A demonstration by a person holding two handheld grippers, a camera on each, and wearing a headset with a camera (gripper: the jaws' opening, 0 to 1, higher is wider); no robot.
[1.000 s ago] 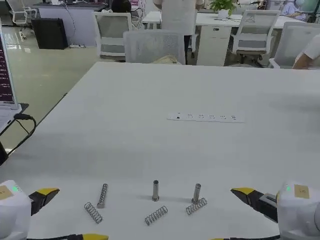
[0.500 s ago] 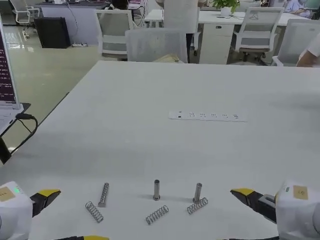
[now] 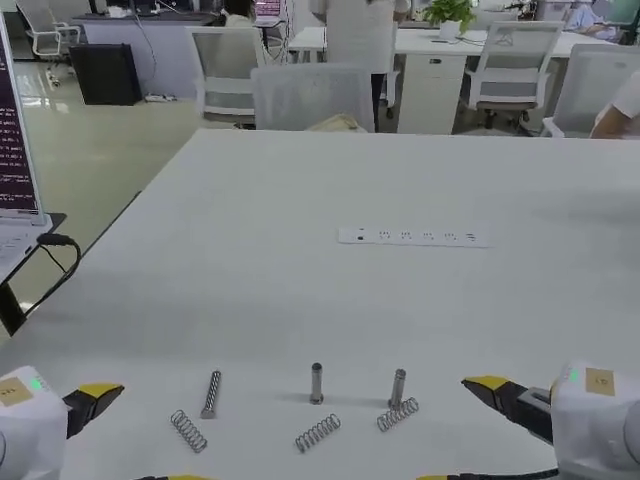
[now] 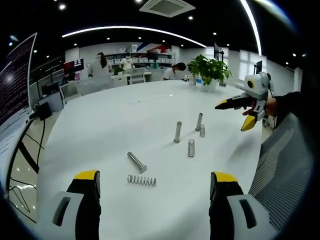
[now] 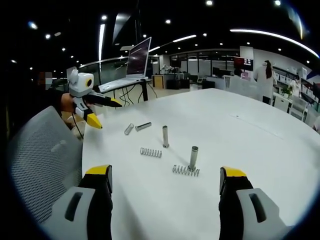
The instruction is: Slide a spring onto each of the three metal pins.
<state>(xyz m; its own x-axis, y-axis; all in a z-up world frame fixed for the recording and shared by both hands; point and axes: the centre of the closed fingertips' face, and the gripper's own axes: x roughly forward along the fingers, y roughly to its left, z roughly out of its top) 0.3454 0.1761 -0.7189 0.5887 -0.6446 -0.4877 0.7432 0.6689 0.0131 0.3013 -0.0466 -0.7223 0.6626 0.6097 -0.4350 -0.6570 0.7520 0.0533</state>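
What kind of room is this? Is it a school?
Probably an open-plan office, not a school: office chairs pulled up to white desks, an open laptop, and a potted plant on the far desk.

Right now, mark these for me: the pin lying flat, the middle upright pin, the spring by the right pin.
pin lying flat (image 3: 211,394): head view, mid-shaft.
middle upright pin (image 3: 316,384): head view, middle of its shaft.
spring by the right pin (image 3: 397,414): head view, centre coils.
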